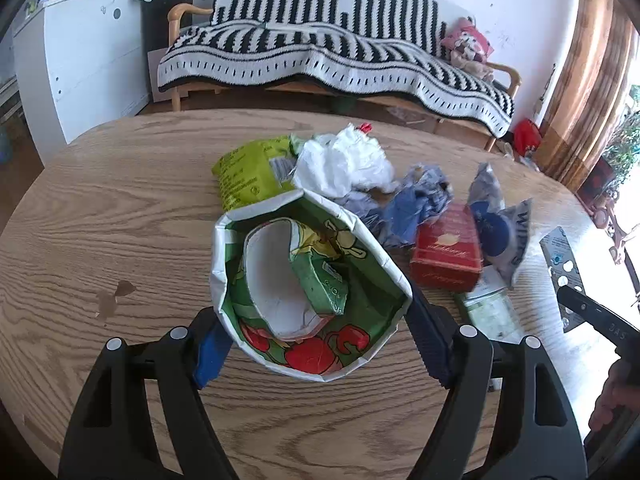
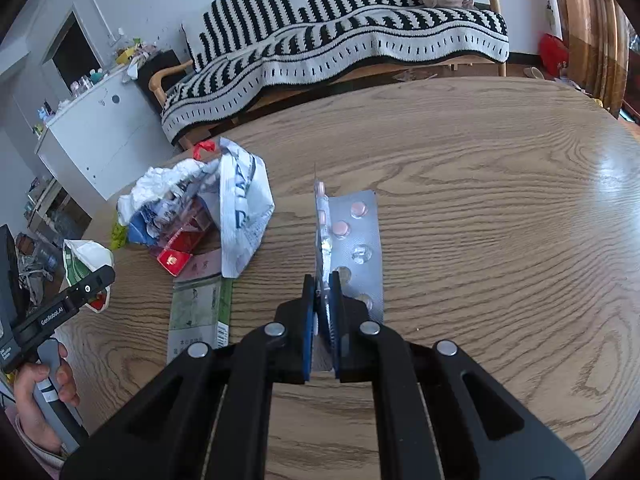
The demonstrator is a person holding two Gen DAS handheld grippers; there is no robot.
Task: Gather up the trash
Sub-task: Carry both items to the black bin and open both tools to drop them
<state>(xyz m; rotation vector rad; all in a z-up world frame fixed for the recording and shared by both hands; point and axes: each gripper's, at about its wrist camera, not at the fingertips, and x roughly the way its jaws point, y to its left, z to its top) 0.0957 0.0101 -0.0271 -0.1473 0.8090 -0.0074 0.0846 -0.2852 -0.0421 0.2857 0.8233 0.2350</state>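
Observation:
My left gripper [image 1: 316, 344] is shut on an open green-and-white carton [image 1: 312, 292] printed with red fruit, held over the round wooden table [image 1: 120, 220]; a smaller green carton piece [image 1: 320, 280] lies inside it. My right gripper [image 2: 323, 300] is shut on a silver pill blister pack [image 2: 348, 248] with pink tablets, held on edge above the table [image 2: 480, 200]. A trash pile lies beyond the carton: a lime-green wrapper [image 1: 248, 172], white crumpled plastic [image 1: 344, 160], blue crumpled paper [image 1: 416, 204], a red box [image 1: 446, 252] and a blue-and-white pouch [image 1: 496, 228].
A flat green-and-white box [image 2: 200, 308] lies on the table beside the pile, with a white printed bag [image 2: 244, 208] next to it. A striped sofa [image 1: 332, 52] stands behind the table and a white cabinet [image 1: 88, 60] to the left. The right gripper shows at the right edge [image 1: 592, 316].

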